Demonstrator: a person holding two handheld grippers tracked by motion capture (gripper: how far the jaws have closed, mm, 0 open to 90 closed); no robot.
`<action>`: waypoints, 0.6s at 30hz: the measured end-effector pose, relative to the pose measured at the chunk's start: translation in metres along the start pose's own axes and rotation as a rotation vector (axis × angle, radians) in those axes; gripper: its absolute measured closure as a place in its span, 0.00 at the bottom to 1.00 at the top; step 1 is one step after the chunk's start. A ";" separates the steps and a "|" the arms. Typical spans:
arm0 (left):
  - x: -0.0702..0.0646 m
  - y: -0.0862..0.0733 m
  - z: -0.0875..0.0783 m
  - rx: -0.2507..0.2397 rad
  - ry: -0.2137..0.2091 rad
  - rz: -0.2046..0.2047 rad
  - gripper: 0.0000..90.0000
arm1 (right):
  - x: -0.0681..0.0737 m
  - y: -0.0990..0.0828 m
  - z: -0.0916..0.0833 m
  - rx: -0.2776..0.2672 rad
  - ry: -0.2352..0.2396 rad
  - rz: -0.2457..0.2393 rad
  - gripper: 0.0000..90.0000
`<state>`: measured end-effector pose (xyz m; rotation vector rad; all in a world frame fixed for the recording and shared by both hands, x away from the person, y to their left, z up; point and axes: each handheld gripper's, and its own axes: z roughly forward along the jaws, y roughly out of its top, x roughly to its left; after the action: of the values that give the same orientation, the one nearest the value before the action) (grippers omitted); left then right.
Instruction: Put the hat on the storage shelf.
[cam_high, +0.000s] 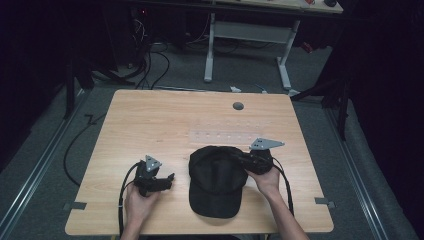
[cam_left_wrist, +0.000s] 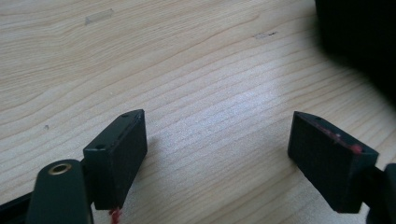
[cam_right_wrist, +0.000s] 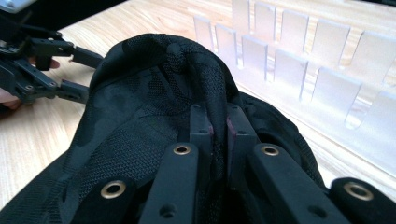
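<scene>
While gripping, the right gripper (cam_right_wrist: 219, 128) is pinching a fold of the black cap (cam_high: 216, 180), reaching toward 9 o'clock. Left gripper (cam_high: 167, 181) is resting wide open, empty, pointing at 3 o'clock.

Black mesh cap (cam_high: 216, 180) lies on table, crown fabric pinched upward.

Cap (cam_high: 216, 180) on table (cam_high: 150, 115), front-centre; L gripper (cam_high: 167, 181) left, R gripper (cam_high: 239, 159) right.

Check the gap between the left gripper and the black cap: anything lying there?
Nothing: bare wooden table separates the open left gripper from the cap, seen in the high view.
</scene>
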<state>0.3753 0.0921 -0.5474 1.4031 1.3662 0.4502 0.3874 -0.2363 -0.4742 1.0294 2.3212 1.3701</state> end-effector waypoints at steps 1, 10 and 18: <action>0.000 0.000 0.000 0.000 0.000 0.000 0.22 | 0.000 0.000 0.000 0.000 0.000 0.000 0.94; -0.001 -0.001 0.000 0.016 -0.011 0.007 0.18 | 0.000 0.004 -0.015 -0.030 0.011 -0.003 0.94; -0.001 -0.001 -0.001 0.022 -0.029 0.014 0.17 | -0.001 0.011 -0.030 -0.068 0.018 -0.002 0.94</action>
<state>0.3739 0.0911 -0.5479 1.4327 1.3423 0.4243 0.3765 -0.2534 -0.4496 0.9985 2.2710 1.4528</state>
